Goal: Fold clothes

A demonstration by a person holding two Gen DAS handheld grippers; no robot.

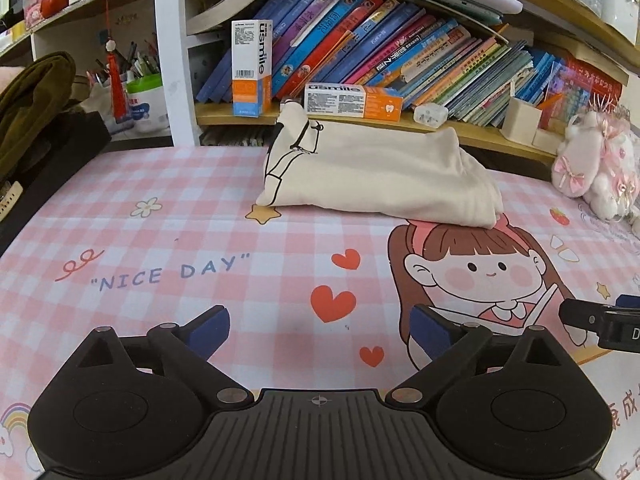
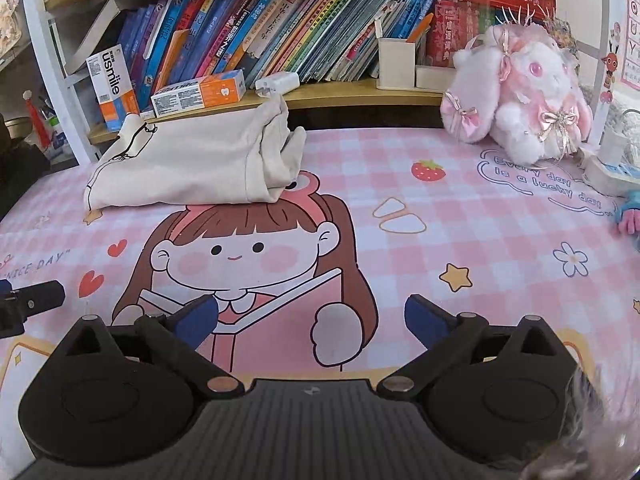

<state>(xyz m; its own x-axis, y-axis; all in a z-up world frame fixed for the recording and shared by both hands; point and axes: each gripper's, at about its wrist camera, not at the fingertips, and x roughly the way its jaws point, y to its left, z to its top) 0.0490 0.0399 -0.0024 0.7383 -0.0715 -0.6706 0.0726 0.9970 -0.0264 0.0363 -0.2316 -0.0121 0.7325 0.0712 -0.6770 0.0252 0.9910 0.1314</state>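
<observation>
A cream garment (image 1: 376,176) with black line print lies folded in a bundle at the far side of the pink checked desk mat (image 1: 200,220), against the bookshelf. It also shows in the right wrist view (image 2: 192,168), at upper left. My left gripper (image 1: 320,332) is open and empty, low over the mat well in front of the garment. My right gripper (image 2: 312,320) is open and empty, over the cartoon girl print, also short of the garment. Each gripper's tip shows at the edge of the other's view.
A low shelf with books (image 1: 400,52) and toothpaste boxes (image 1: 352,100) runs behind the garment. A pink plush rabbit (image 2: 520,96) sits at the back right beside a power strip (image 2: 608,168). Dark olive cloth (image 1: 28,112) is piled at the left.
</observation>
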